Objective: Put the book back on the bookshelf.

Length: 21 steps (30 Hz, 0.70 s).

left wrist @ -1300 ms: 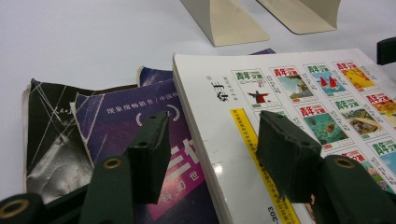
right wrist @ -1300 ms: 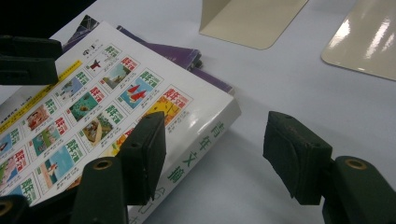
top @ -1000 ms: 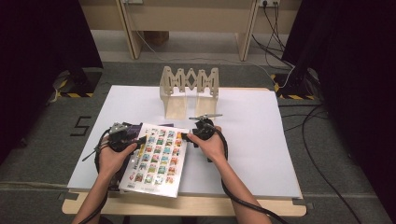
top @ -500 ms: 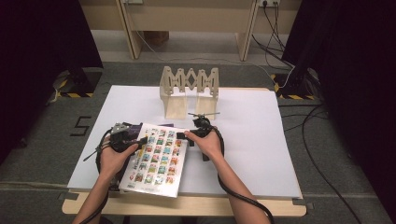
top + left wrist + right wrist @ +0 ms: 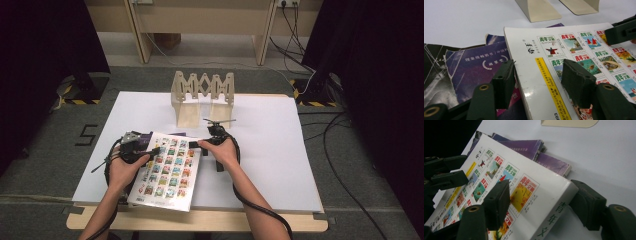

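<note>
A white book [image 5: 167, 170] with rows of small colourful pictures on its cover lies tilted on purple books [image 5: 142, 136] at the table's front left. My left gripper [image 5: 152, 149] is at the book's left edge. In the left gripper view its jaws [image 5: 537, 72] stand wide apart astride that edge of the book [image 5: 574, 50], one over the purple book [image 5: 474, 65], one over the cover. My right gripper [image 5: 196, 145] is at the book's far right corner. Its jaws [image 5: 540, 192] are wide open around the spine corner of the book [image 5: 499, 170], the right pad [image 5: 584, 202] close against the spine.
A wooden accordion rack [image 5: 202, 90] on two cream bookends [image 5: 539, 10] stands at the back middle of the white table [image 5: 270, 150]. Cables trail from both grippers. Dark curtains flank the table, and more cables lie on the floor at the right.
The right gripper has edged a little to the left, closer onto the book's corner. The left gripper and the book have kept still.
</note>
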Available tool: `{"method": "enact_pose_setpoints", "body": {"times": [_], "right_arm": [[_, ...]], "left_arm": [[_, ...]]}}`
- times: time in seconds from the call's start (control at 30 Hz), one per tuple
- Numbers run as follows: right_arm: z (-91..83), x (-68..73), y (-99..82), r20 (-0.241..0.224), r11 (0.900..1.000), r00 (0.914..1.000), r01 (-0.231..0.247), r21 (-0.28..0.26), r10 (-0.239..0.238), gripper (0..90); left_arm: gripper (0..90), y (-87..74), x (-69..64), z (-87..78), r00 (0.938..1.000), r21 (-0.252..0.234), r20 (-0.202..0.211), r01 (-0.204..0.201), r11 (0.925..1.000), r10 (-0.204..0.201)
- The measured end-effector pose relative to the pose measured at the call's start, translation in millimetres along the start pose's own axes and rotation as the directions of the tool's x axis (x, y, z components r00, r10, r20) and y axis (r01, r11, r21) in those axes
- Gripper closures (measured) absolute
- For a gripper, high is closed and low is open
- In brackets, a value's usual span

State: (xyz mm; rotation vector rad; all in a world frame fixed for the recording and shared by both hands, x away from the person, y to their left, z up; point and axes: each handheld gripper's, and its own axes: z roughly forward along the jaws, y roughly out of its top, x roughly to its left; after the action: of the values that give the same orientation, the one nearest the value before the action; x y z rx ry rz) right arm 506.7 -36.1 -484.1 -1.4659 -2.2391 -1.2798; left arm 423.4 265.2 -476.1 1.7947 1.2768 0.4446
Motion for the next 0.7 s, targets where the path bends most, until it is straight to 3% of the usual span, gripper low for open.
{"method": "enact_pose_setpoints", "body": {"times": [0.07, 0.1, 0.23, 0.5, 0.7], "right_arm": [[-2.0, 0.3, 0.7, 0.001, 1.0, 1.0, -0.001, -0.003, 0.001, 42.1], [-6.7, 1.2, 1.7, -0.002, 0.9995, 1.0, 0.001, -0.033, -0.001, 49.1], [-14.1, 3.5, 3.9, -0.026, 0.9981, 0.9996, -0.006, -0.062, 0.005, 56.6], [-8.4, -3.9, 0.9, -0.03, 0.997, 0.9966, -0.077, -0.007, 0.077, 49.6], [-6.0, -6.2, -0.7, -0.035, 0.9957, 0.9951, -0.093, 0.002, 0.093, 47.3]], "left_arm": [[43.4, -0.3, -0.2, 0.1, 1.0, -0.001, -0.005, 0.001, 1.0, -0.001], [43.3, -0.7, -0.2, -0.2, 0.9999, -0.002, -0.011, 0.007, 1.0, -0.007], [43.2, -1.4, 0.2, -0.8, 0.9998, -0.002, -0.015, 0.011, 0.9999, -0.011], [43.3, -1.4, -1.6, -0.4, 0.9998, -0.002, -0.018, 0.011, 0.9999, -0.011], [43.3, -1.3, -2.4, -0.2, 0.9998, -0.002, -0.019, 0.008, 1.0, -0.008]]}}
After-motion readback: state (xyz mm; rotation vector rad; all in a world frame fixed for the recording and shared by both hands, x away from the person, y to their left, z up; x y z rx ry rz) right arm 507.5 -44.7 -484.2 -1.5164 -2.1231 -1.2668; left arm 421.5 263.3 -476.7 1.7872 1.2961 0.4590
